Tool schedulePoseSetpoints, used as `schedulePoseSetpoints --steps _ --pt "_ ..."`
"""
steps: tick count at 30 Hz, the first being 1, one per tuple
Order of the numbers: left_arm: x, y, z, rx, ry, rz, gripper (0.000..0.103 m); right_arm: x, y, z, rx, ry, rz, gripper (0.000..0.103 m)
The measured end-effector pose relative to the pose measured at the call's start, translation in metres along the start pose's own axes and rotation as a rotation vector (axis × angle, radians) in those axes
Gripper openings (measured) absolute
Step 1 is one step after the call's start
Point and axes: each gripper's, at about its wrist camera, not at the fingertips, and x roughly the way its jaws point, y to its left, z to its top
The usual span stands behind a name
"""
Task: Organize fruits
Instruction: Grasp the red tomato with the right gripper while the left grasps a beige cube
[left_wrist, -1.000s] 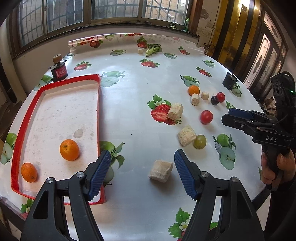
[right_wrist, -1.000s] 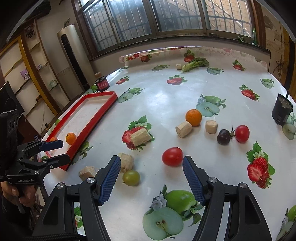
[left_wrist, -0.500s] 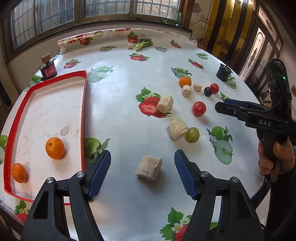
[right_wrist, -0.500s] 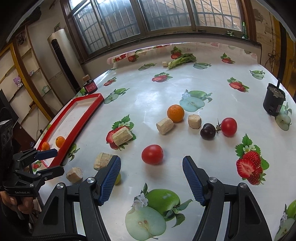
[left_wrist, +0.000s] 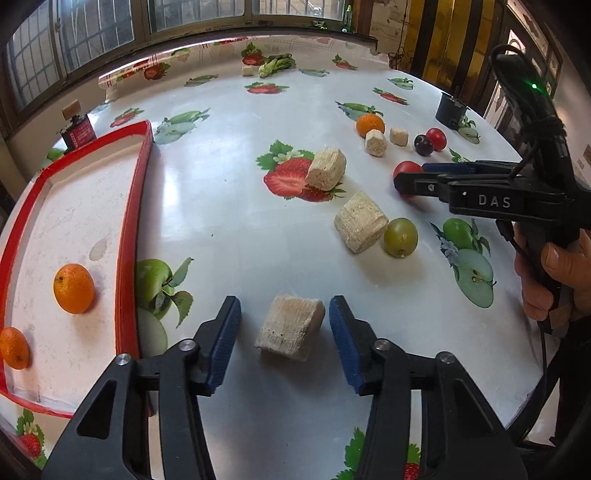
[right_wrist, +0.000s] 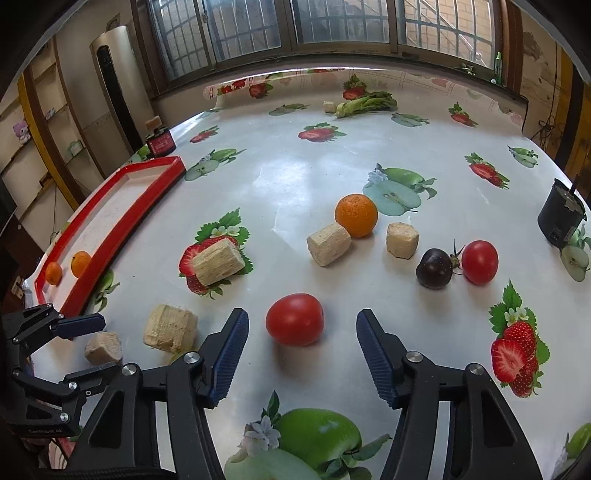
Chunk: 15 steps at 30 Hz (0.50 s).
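A: While the worktop (left_wrist: 229, 206) is carrying the red tray (left_wrist: 130, 206) at its left, what is sitting between the jaws?

B: The left gripper (left_wrist: 285, 334) is closing around a pale block (left_wrist: 290, 328), not touching; the right gripper (right_wrist: 301, 341) is closing around a tomato (right_wrist: 294, 319), pads apart.

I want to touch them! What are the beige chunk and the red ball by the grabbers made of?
The beige chunk looks dry and fibrous, maybe peeled sugarcane or a foam copy: matte, streaky, rough-cut ends. The red ball looks like a tomato, real or plastic I cannot tell: smooth, glossy skin with a shine spot.
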Motion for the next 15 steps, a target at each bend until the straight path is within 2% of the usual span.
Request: schedulePoseSetpoints --steps 1,2,3,4,15 --pt "-0.001 -0.001 0.000 0.009 -0.005 0.010 0.032 0.004 -0.001 0.000 0.003 0.012 0.000 0.051" --pt "-0.001 0.000 0.000 0.011 -0.005 0.005 0.029 0.009 -0.002 -0.001 0.007 0.025 0.001 0.047" --pt "-0.002 0.001 0.000 0.006 -0.003 -0.007 0.028 0.009 -0.003 -0.002 0.010 0.020 0.003 0.045" --pt "-0.003 0.002 0.000 -0.001 -0.001 -0.018 0.028 0.008 -0.002 -0.002 0.008 0.011 0.004 0.036" --pt "-0.034 0.023 0.014 -0.049 -0.086 0.014 0.028 -0.027 0.005 0.009 0.024 -0.055 0.040 0.035"
